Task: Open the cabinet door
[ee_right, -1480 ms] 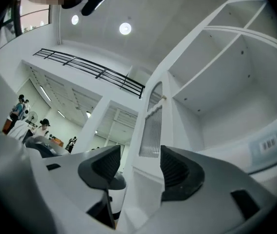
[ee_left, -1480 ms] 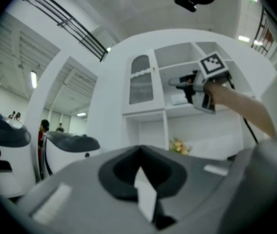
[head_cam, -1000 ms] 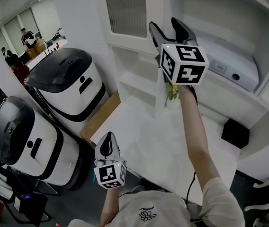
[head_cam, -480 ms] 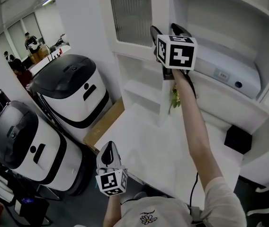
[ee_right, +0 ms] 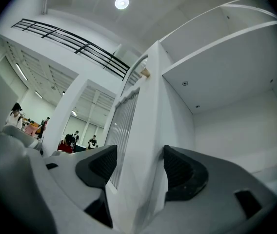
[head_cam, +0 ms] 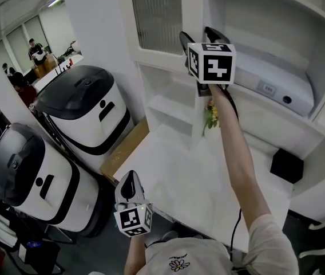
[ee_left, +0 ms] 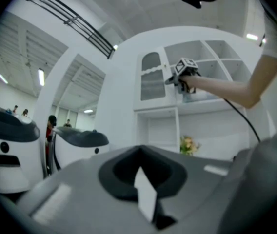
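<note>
The right gripper (ee_right: 137, 165), whose jaws had just been opening, stood spread astride the free edge of the cabinet door (head_cam: 158, 17) without pinching it, so a crooked withdrawal might snag a pad and swing the door, while the left gripper (head_cam: 130, 179) hung pressed together, empty.

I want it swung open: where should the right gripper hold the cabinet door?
The cabinet door's free vertical edge, beside the ribbed glass, approached edge-on from the front. That stile stands clear of the cabinet; the right gripper, whose jaws have just been opening, straddles it.
</note>
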`<state>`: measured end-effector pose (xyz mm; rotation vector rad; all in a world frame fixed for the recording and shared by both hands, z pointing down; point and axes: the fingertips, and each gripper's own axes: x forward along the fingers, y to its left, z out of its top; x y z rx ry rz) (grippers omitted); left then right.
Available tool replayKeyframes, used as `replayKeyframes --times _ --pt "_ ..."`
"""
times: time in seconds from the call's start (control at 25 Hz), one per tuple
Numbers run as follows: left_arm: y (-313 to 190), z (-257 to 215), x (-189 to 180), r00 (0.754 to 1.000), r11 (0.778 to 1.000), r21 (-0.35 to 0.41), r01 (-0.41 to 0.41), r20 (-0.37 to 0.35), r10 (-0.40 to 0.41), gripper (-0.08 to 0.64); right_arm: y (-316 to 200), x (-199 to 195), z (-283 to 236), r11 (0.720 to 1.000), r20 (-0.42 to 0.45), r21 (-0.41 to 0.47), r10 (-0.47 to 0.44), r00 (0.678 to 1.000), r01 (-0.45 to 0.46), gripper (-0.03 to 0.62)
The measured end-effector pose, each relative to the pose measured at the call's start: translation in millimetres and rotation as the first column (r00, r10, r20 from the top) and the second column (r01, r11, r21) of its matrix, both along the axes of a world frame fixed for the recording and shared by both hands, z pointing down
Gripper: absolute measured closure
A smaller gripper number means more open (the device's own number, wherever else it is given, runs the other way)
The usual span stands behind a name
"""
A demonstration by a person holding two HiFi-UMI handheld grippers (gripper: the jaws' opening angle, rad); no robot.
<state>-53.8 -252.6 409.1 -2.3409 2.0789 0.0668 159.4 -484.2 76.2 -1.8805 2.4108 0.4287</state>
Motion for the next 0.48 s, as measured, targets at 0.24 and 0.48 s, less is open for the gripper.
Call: replayKeyframes --times 0.24,0.48 --pt "5 2 -3 1.000 1.000 -0.006 0.007 -0.001 -0.007 0.554 7 -2 2 1.000 0.042 0.002 -0.017 0.999 0.016 0.311" --pt "9 12 -20 0.999 0.998 -0.033 0.048 -0.001 -0.048 0.554 10 -6 7 1.000 0.029 0.017 0.015 0.999 -0.015 0.314"
